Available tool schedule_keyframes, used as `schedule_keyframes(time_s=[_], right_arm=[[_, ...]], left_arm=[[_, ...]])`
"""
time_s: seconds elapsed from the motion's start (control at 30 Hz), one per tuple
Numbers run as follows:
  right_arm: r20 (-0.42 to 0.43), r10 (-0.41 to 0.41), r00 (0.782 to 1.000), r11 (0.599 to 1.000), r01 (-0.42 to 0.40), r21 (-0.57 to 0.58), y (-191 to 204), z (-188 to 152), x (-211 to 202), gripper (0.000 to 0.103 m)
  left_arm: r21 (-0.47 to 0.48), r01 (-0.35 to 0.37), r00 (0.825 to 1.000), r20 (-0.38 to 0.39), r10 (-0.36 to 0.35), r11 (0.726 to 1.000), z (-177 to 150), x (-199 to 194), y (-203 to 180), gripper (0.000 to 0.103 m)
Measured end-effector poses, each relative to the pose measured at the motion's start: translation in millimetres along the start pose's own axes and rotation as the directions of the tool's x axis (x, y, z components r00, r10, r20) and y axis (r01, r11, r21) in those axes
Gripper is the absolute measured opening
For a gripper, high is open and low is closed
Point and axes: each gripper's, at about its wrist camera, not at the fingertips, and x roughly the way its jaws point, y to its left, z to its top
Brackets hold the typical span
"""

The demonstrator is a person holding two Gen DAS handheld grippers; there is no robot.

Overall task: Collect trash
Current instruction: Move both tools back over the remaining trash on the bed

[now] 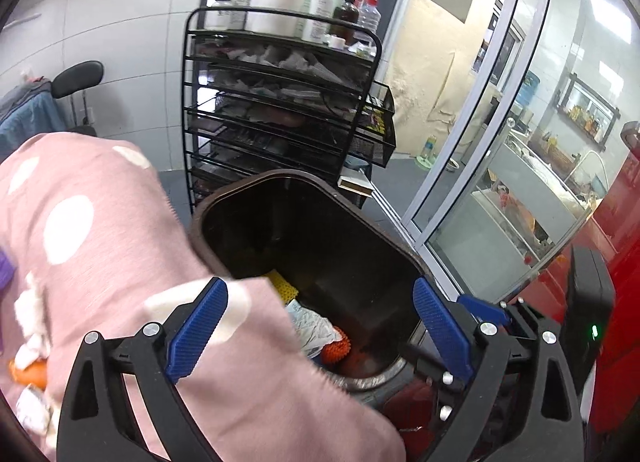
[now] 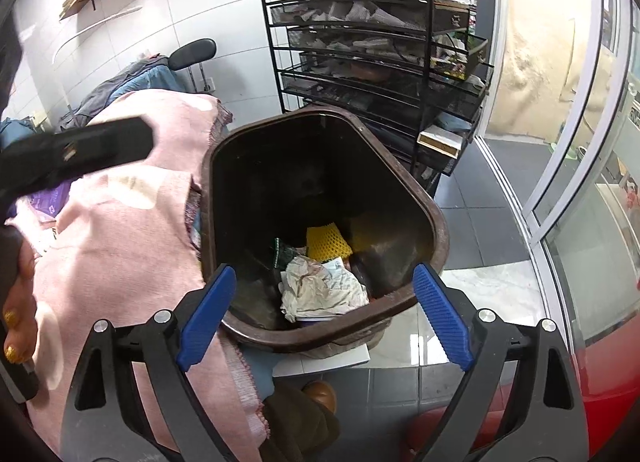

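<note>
- The brown trash bin stands on the grey tiled floor, beside a pink dotted blanket.
- Inside lie crumpled paper, yellow foam netting and an orange spiky ball.
- The left tool and right tool both gape wide over the bin, gripping nothing.
- Behind stands a black wire rack topped with white bottles, against a white tiled wall; glass doors lie to the right.

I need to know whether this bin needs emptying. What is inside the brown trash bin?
In the brown trash bin: crumpled white paper, yellow foam netting, a dark green wrapper and an orange spiky ball. Whatever lies beneath the paper is covered.
</note>
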Motion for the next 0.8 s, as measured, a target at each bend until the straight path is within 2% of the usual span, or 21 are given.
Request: schedule_keyframes(time_s=[0.23,0.47,0.53,0.63,0.8], right_arm=[[0.022,0.059,0.998,0.997,-0.058,-0.042,24,5,-6,0.092],[0.014,0.147,0.989,0.983,-0.144,-0.116,64,10,-8,0.092],[0.008,0.176,0.984,0.974,-0.173,-0.145,79,10,-8,0.092],[-0.005,0.240,0.971,0.953,-0.237,-0.190,101,12,-9,0.092],[-0.026,0.316,0.948,0.912,-0.312,-0.266,139,15,-12,0.092]], left_arm=[[-0.004,-0.087,0.996,0.037,0.087,0.996,-21,-39,22,0.096],[-0.042,-0.167,0.986,0.003,0.167,0.985,-45,-69,59,0.096],[-0.066,-0.192,0.981,-0.009,0.191,0.979,-52,-77,74,0.096],[-0.106,-0.261,0.965,-0.033,0.259,0.959,-65,-91,97,0.096],[-0.168,-0.305,0.952,-0.068,0.298,0.937,-80,-107,133,0.096]])
